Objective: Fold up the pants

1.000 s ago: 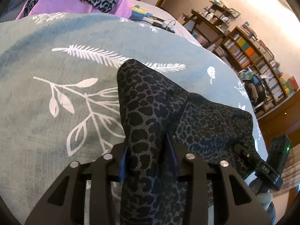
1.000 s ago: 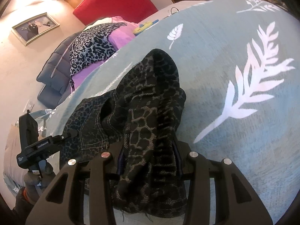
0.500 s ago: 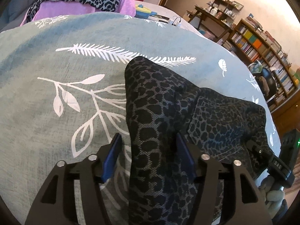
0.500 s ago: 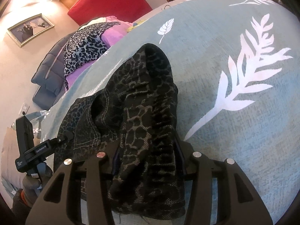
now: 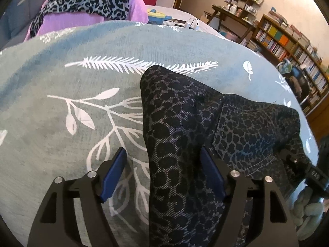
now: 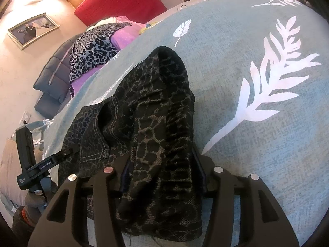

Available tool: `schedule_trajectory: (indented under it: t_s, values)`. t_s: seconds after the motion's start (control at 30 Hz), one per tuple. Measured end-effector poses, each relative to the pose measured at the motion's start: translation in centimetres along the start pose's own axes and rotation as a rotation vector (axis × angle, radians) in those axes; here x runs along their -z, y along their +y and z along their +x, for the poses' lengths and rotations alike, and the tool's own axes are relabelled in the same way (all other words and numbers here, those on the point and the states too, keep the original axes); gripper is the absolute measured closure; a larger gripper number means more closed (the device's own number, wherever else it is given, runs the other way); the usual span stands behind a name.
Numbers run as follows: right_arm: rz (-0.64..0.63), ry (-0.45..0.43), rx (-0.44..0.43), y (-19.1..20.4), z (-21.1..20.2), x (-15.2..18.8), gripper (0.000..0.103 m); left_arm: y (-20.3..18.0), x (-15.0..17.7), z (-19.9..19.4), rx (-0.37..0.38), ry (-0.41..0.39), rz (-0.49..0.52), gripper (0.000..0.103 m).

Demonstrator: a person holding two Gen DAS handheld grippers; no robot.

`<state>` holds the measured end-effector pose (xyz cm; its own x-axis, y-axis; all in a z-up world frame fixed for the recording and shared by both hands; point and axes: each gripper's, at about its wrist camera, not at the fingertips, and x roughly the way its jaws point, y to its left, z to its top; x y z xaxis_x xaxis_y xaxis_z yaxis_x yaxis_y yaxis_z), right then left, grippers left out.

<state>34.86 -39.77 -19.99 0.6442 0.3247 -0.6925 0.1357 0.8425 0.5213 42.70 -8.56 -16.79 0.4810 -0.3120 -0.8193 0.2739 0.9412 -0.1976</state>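
Leopard-print pants (image 5: 181, 135) — edges folded — on bedspread (image 5: 61, 94), bare around.

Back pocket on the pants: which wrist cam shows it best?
Left wrist: the back pocket lies flat, full outline and stitching visible. Right wrist shows only its stitched lower corner, foreshortened, with bunched fabric covering the rest.

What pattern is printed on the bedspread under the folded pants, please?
White leaf and fern sprigs on a muted teal bedspread, clearest in the left wrist view.

walls: beige | bookshelves (image 5: 292, 47) (crammed) | red panel (image 6: 121, 6) | framed picture (image 6: 33, 29) | lamp glow, warm
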Motion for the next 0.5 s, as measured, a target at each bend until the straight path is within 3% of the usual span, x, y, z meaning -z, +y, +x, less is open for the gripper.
schedule_trajectory:
  t_s: [0.13, 0.33, 0.5]
  values:
    - [-0.026, 0.000, 0.046, 0.5, -0.1, 0.0, 0.046, 0.1, -0.2, 0.1, -0.018, -0.001, 0.001, 0.022]
    - [-0.012, 0.013, 0.041, 0.5, -0.4, -0.3, 0.043, -0.3, 0.0, -0.7, -0.056, -0.015, 0.040, 0.020]
    - [-0.078, -0.061, 0.125, 2.2, -2.8, -0.5, 0.043, -0.3, 0.0, -1.7, -0.100, -0.034, 0.033, 0.019]
